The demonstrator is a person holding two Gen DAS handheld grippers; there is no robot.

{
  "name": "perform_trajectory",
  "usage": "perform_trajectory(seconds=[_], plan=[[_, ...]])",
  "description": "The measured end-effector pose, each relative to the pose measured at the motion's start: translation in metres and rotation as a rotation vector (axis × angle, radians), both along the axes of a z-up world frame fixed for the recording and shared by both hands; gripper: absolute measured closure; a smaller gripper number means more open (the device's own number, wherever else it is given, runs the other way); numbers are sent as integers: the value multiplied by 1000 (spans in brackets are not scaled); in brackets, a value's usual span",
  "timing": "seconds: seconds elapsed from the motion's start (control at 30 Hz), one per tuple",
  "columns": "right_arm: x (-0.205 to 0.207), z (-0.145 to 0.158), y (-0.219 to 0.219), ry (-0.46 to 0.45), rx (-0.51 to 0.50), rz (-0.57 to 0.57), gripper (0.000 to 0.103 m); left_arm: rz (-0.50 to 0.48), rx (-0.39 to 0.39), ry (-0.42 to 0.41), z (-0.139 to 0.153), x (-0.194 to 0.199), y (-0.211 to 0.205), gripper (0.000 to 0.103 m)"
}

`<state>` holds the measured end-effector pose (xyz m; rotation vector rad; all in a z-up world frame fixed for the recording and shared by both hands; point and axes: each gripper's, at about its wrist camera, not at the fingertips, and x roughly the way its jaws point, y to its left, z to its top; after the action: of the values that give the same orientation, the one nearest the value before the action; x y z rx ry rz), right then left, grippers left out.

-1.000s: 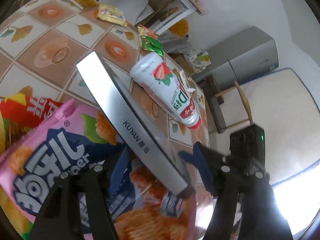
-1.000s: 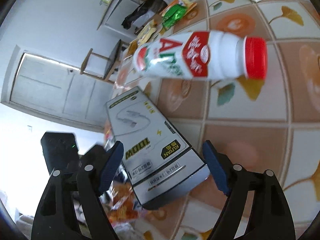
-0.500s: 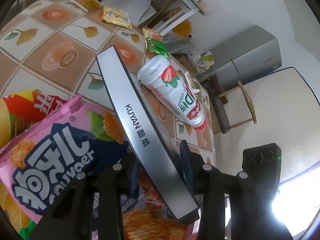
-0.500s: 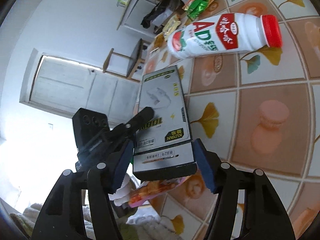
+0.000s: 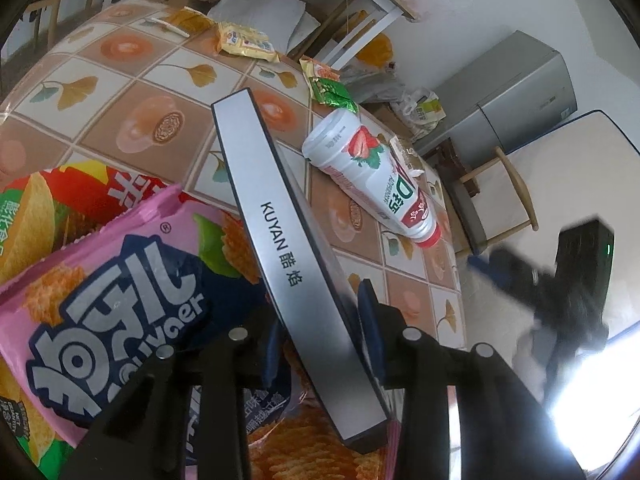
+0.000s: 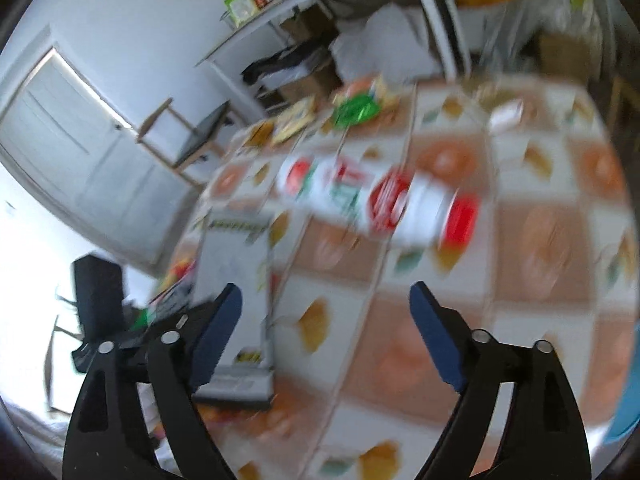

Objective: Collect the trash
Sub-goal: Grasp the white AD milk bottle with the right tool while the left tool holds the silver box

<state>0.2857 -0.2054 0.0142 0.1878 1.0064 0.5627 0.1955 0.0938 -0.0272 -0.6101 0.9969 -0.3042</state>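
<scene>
My left gripper (image 5: 320, 336) is shut on a flat grey KUYAN box (image 5: 280, 248), held on edge above a pink chip bag (image 5: 112, 288). The box also shows in the blurred right wrist view (image 6: 236, 284). A white drink bottle (image 5: 372, 184) with a strawberry label and red cap lies on its side on the tiled table (image 5: 132, 128); it also shows in the right wrist view (image 6: 380, 204). My right gripper (image 6: 324, 336) is open and empty, above the table in front of the bottle. It appears blurred in the left wrist view (image 5: 532, 280).
A red and yellow chip bag (image 5: 44, 200) lies under the pink one. A green wrapper (image 5: 332, 92) and a yellow wrapper (image 5: 246, 42) lie at the table's far edge. A grey fridge (image 5: 516, 96), chairs and cluttered shelves stand beyond.
My right gripper let go of the grey box, opened and swung right toward the bottle. My left gripper closed on the box and now holds it alone.
</scene>
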Motion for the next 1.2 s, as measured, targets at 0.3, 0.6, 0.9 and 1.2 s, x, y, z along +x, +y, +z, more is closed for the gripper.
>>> perform_trajectory(seconds=[0.3, 0.6, 0.9, 1.2], plan=[[48, -35, 60, -228, -402, 221, 9, -15, 24, -6, -1, 1, -1, 69], [57, -68, 70, -124, -541, 243, 26, -45, 79, -29, 4, 4, -6, 70], [38, -75, 7, 117, -371, 42, 51, -151, 227, -107, 23, 0, -36, 70], [-19, -68, -63, 264, -110, -137, 52, -328, 489, -203, 44, -4, -92, 72]])
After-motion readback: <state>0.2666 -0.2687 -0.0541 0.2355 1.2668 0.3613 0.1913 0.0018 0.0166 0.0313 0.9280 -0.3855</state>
